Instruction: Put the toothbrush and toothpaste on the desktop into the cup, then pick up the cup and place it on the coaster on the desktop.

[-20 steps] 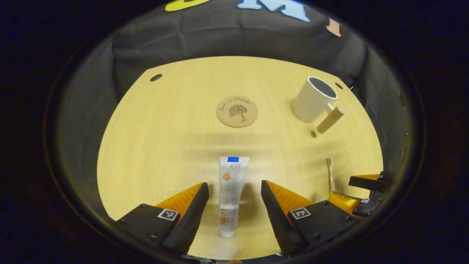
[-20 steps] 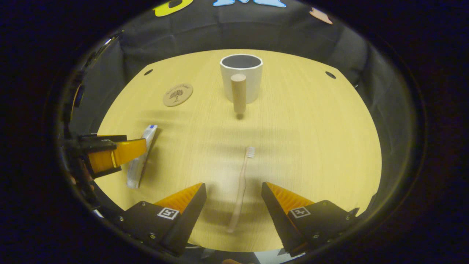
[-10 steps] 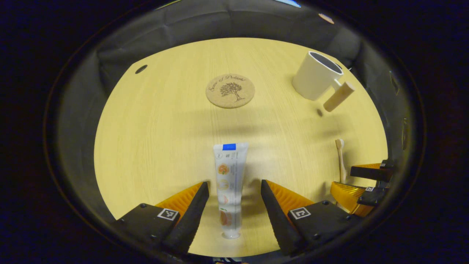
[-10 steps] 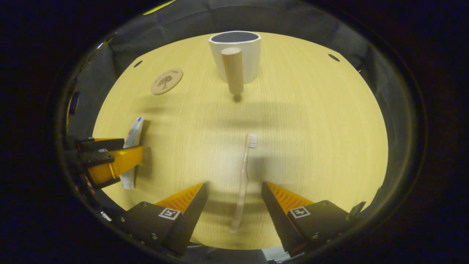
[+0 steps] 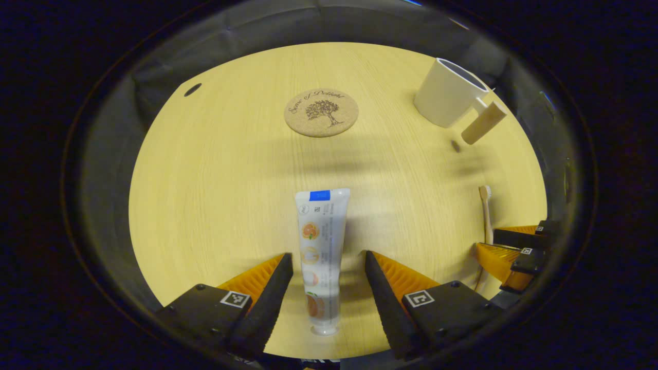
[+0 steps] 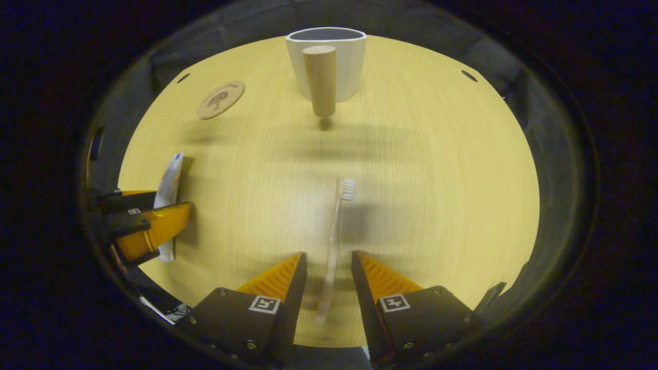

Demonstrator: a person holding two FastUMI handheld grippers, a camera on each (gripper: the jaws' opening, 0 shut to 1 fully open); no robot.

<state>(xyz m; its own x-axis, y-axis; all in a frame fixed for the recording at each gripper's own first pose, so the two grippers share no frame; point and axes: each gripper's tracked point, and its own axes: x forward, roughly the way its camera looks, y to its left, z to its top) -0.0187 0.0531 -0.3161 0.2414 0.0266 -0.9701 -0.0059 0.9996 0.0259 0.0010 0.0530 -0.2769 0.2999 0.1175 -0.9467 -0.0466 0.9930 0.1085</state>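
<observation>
Straddling the toothpaste (image 5: 322, 246), the left tool (image 5: 326, 259) is gaping; the right tool (image 6: 327, 257) is narrowing around the toothbrush (image 6: 335, 236), not touching it.

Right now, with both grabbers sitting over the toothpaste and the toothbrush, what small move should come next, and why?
Probably closing the jaws. The left gripper straddles the toothpaste with gaps on both sides, and the right gripper frames the toothbrush handle without quite touching it. Both items lie flat on the table, and the cup stands empty-looking ahead.
</observation>
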